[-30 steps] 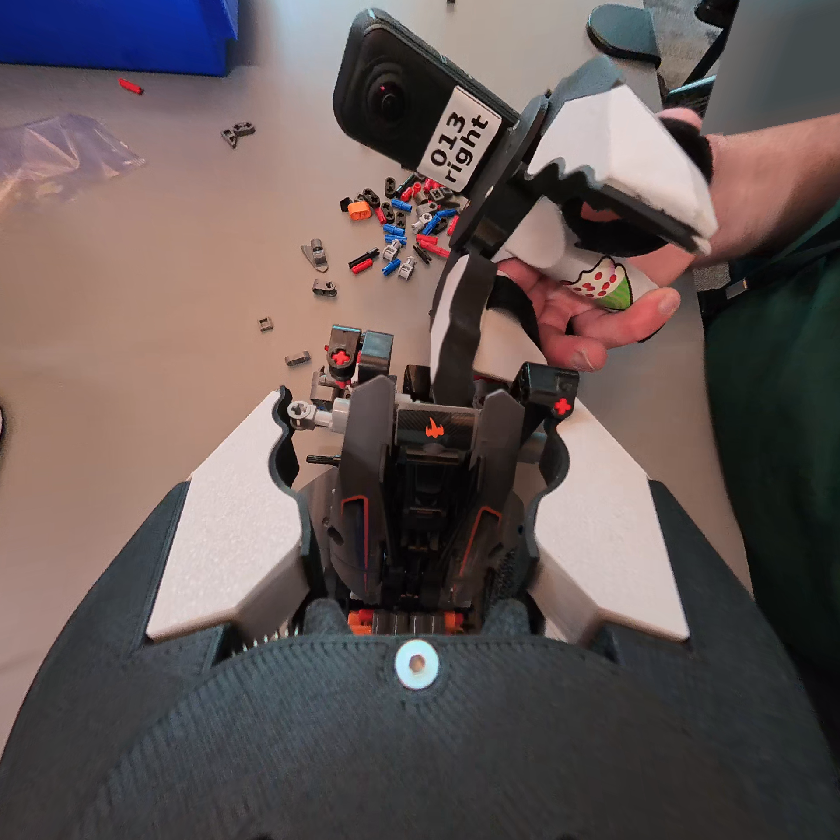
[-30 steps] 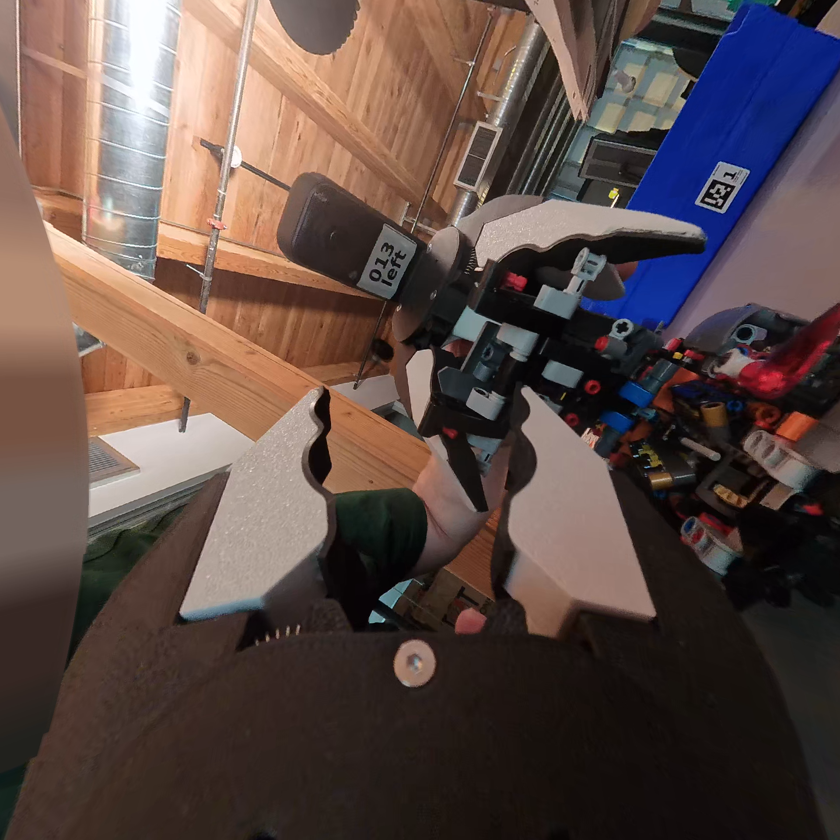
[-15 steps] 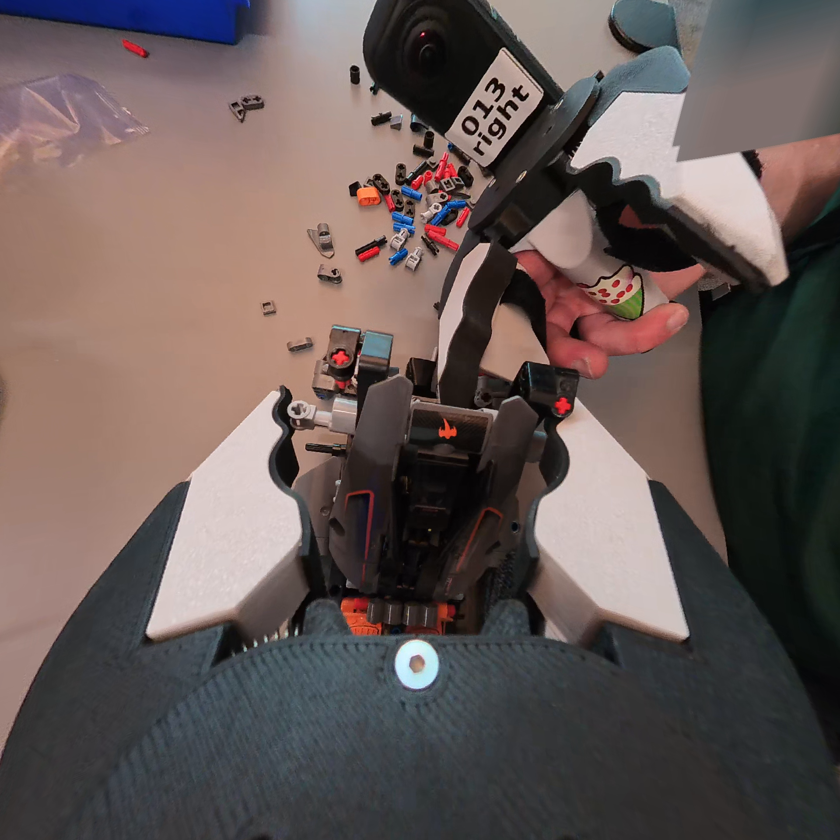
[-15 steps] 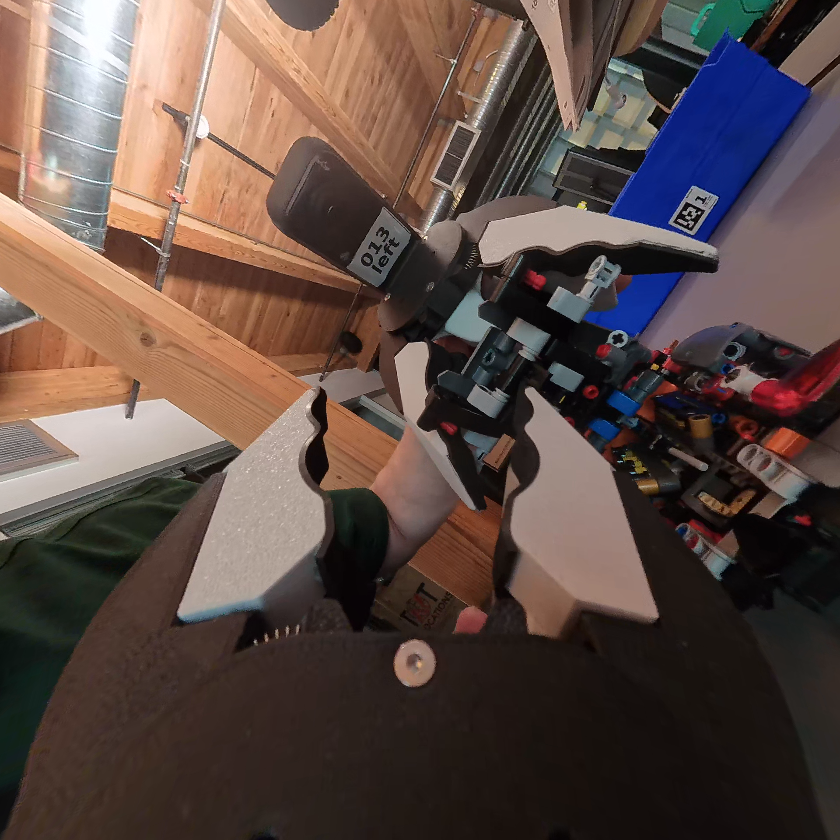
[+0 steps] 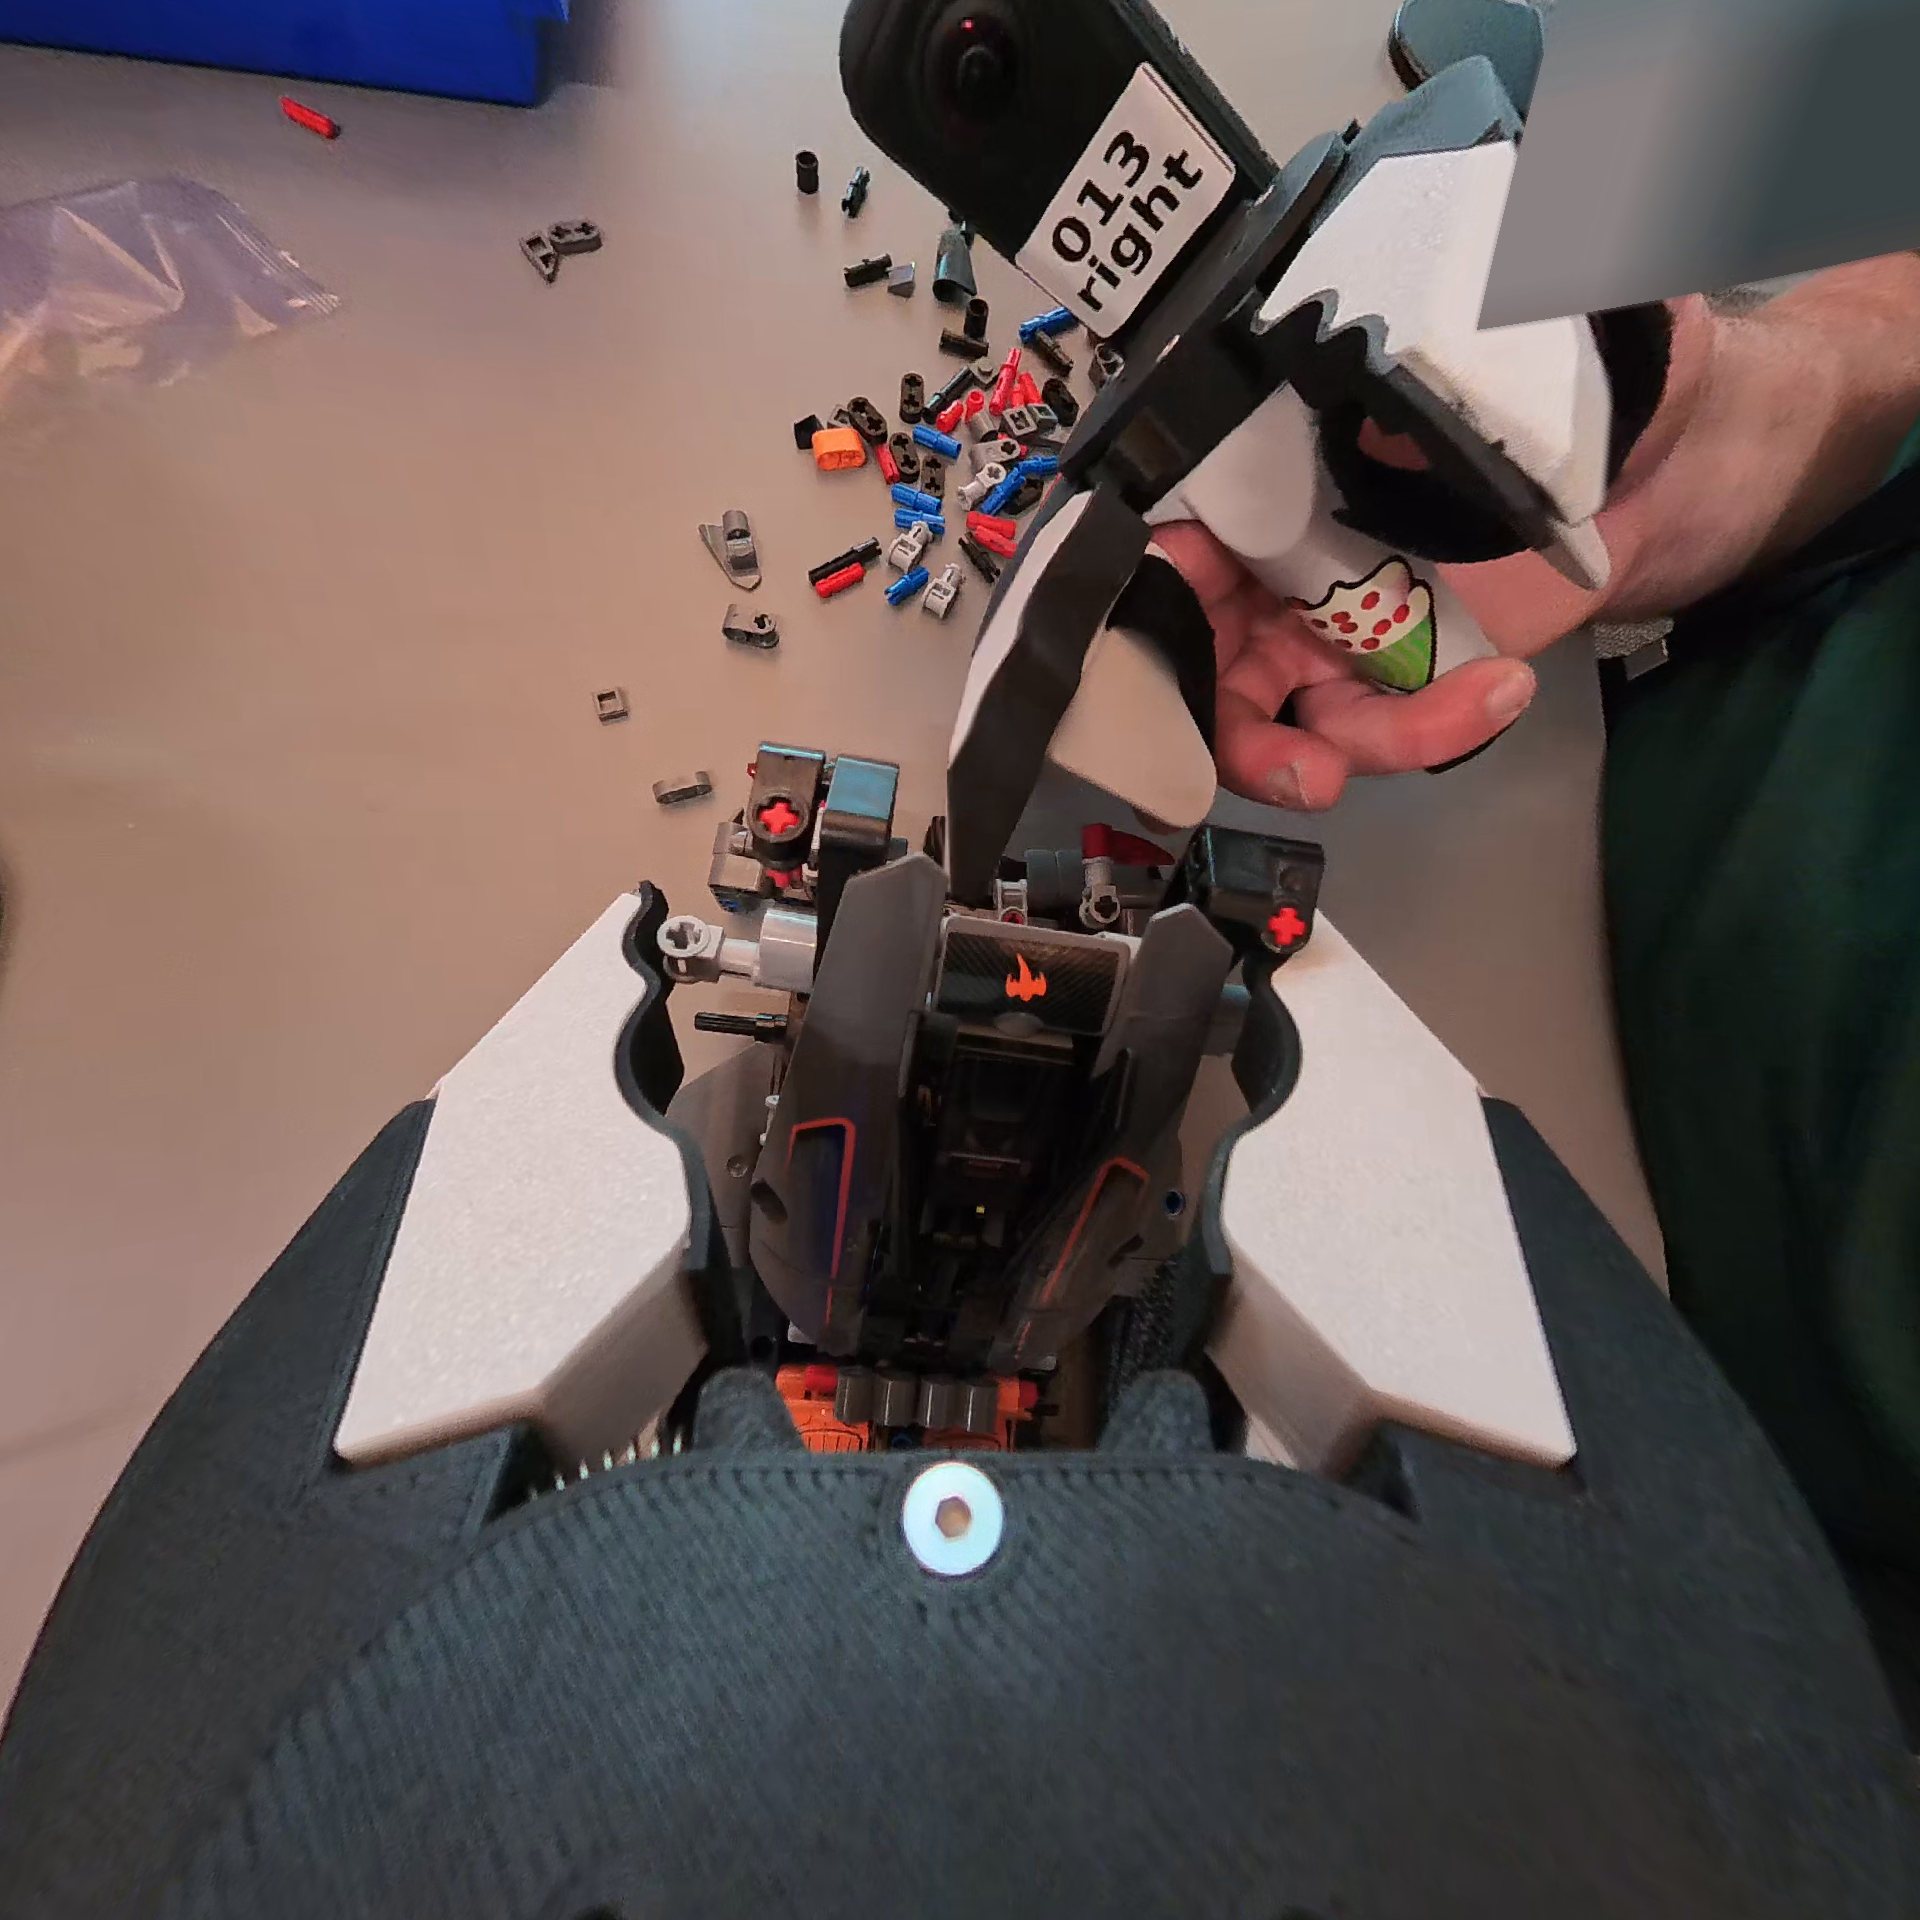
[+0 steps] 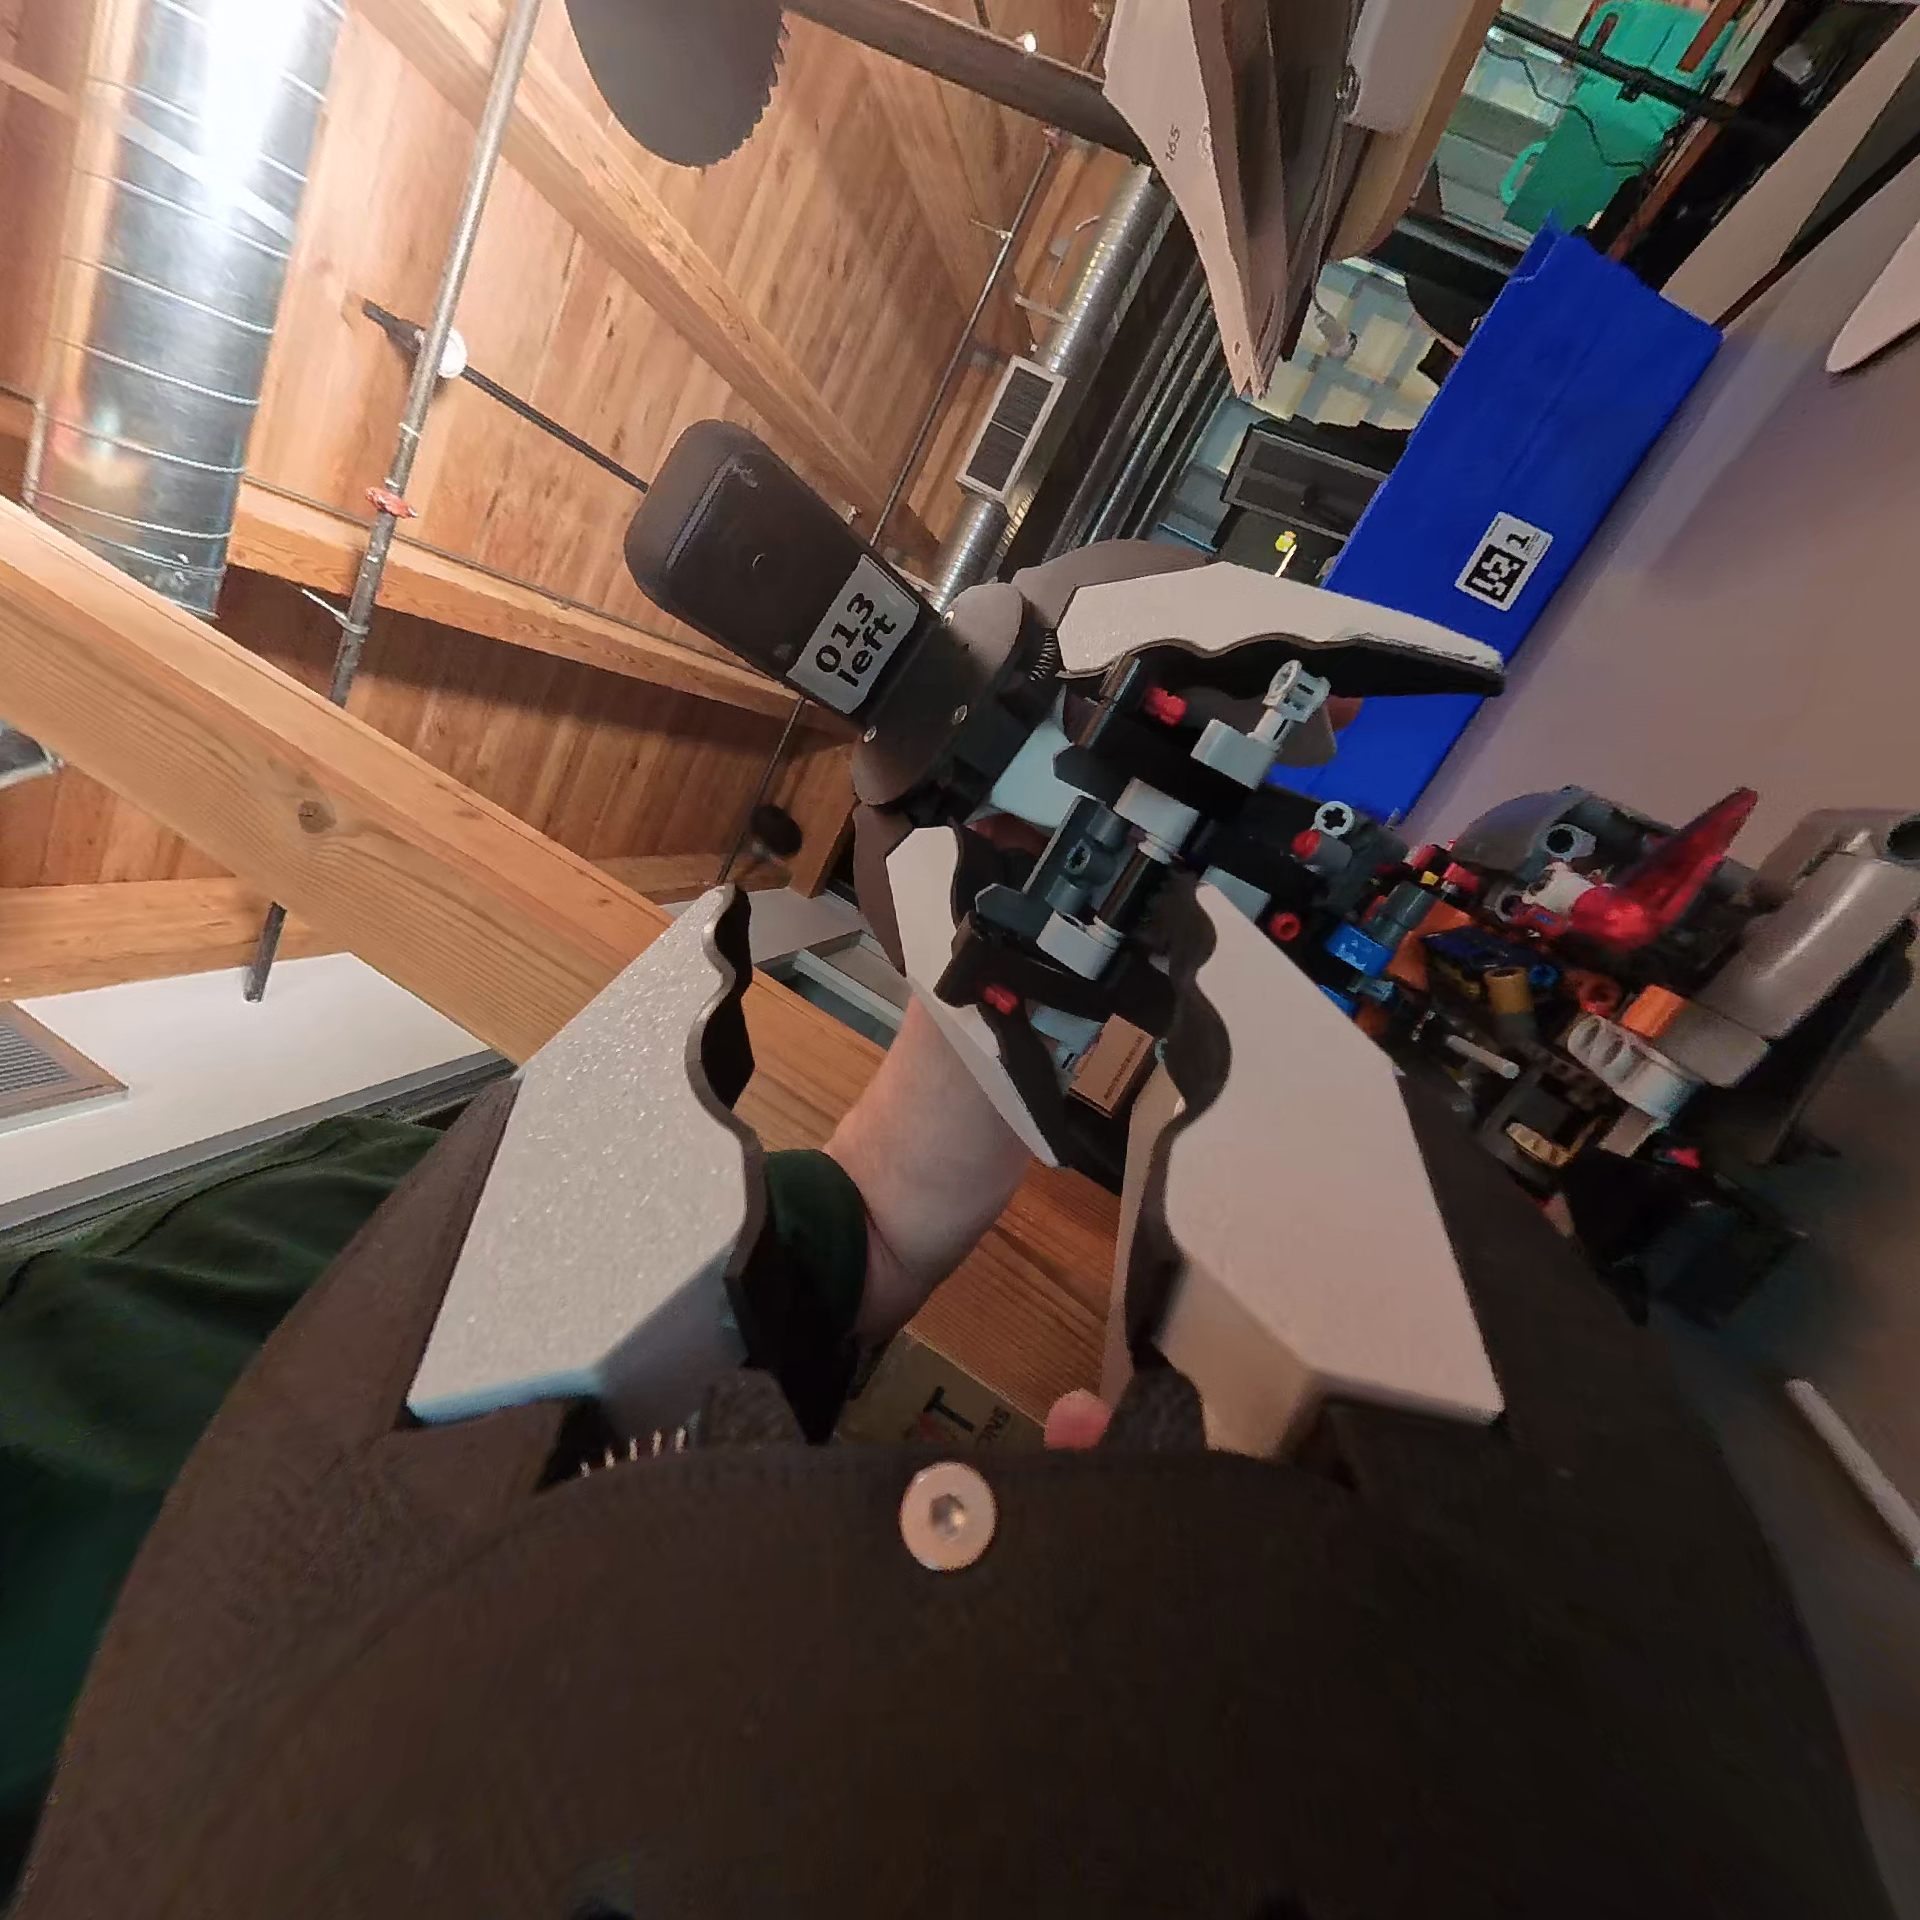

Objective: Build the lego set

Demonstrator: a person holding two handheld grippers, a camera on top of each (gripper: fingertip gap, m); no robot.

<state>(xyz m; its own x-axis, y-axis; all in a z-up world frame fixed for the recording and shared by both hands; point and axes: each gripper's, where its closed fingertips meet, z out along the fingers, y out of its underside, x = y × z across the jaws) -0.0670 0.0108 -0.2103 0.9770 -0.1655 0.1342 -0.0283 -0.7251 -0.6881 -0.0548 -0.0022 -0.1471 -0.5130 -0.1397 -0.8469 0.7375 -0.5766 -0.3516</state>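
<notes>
Two grippers, left gripper clamping lego model, right gripper jaws apart.

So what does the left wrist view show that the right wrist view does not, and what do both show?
Only the left wrist view shows the scattered loose pieces on the grey table and a clear plastic bag. Only the right wrist view shows the wooden ceiling beams, a metal duct and a heap of built parts. Both show the dark lego model gripped in the left tool, with the open right tool beside it.
</notes>
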